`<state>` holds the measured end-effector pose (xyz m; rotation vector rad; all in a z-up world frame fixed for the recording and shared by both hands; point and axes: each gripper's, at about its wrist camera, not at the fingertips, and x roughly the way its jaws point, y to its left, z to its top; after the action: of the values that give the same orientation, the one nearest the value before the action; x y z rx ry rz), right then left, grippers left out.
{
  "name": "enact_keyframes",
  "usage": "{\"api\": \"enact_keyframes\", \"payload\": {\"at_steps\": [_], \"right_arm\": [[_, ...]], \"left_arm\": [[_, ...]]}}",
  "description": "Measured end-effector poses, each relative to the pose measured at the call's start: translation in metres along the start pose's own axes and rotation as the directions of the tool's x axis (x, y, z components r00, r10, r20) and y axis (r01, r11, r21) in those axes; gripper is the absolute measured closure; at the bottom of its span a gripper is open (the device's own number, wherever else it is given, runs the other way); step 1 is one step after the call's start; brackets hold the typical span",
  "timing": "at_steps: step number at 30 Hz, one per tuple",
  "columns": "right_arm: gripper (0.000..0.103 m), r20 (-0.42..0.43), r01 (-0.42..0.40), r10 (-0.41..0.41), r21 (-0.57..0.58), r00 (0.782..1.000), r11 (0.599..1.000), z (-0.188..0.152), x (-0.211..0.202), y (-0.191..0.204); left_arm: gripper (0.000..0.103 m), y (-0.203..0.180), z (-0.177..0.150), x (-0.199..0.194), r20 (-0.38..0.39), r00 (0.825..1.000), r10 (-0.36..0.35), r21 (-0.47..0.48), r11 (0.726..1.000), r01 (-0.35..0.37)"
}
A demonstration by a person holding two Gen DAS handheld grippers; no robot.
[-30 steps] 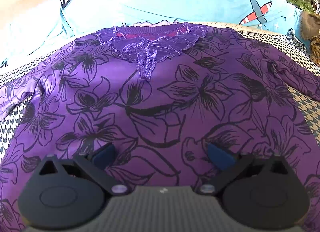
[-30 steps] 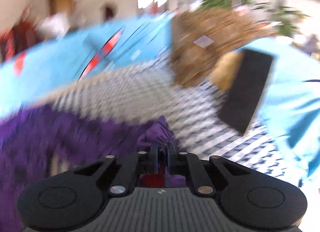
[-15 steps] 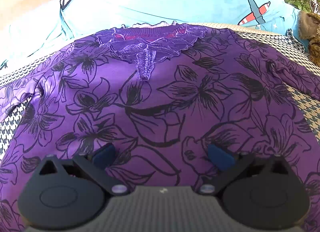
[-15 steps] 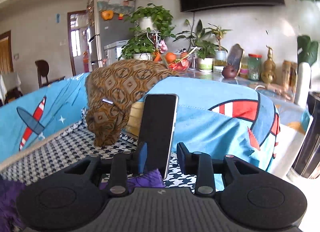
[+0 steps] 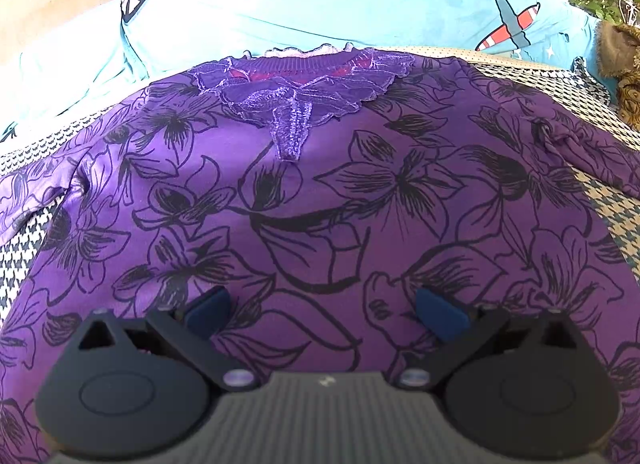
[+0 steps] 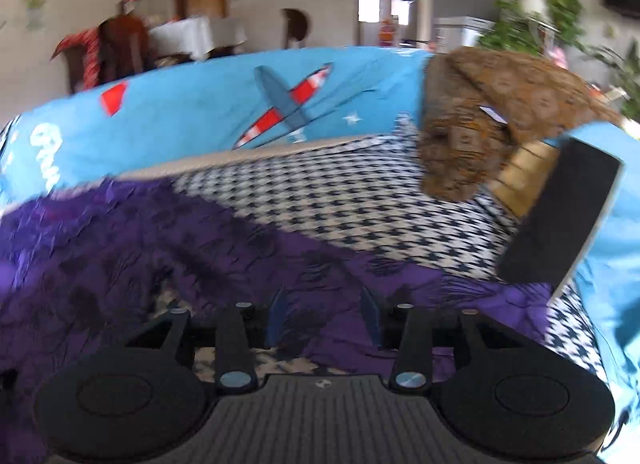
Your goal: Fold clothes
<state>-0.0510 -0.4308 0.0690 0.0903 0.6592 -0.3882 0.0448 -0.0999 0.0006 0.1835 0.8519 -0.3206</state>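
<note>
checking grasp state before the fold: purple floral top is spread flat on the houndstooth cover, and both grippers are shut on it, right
Not quite. The purple floral top does lie spread on the houndstooth cover, but neither gripper is shut on it. The left wrist view shows the left gripper wide open above the fabric, and the right wrist view shows the right gripper open too.

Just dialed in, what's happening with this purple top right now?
The purple floral top lies spread flat, front up, on the houndstooth cover. The left gripper hovers open over its lower middle, holding nothing. The right gripper is open above the right sleeve. No fold is made yet.
</note>
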Motion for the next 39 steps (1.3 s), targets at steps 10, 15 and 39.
{"api": "enact_keyframes", "payload": {"at_steps": [10, 15, 39], "right_arm": [[0.058, -0.061, -0.078, 0.066, -0.221, 0.996, 0.972, -0.009, 0.044, 0.064], [0.058, -0.067, -0.086, 0.069, -0.301, 0.995, 0.950, -0.007, 0.063, 0.091], [0.093, -0.090, -0.233, 0.215, -0.372, 0.972, 0.899, -0.013, 0.069, 0.117]], "left_arm": [[0.000, 0.001, 0.000, -0.002, -0.011, 1.000, -0.005, -0.004, 1.000, 0.005], [0.000, 0.001, 0.000, -0.004, -0.024, 1.000, -0.010, -0.011, 1.000, 0.009], [0.000, 0.000, -0.001, -0.005, -0.023, 1.000, -0.010, -0.006, 1.000, 0.010]]}}
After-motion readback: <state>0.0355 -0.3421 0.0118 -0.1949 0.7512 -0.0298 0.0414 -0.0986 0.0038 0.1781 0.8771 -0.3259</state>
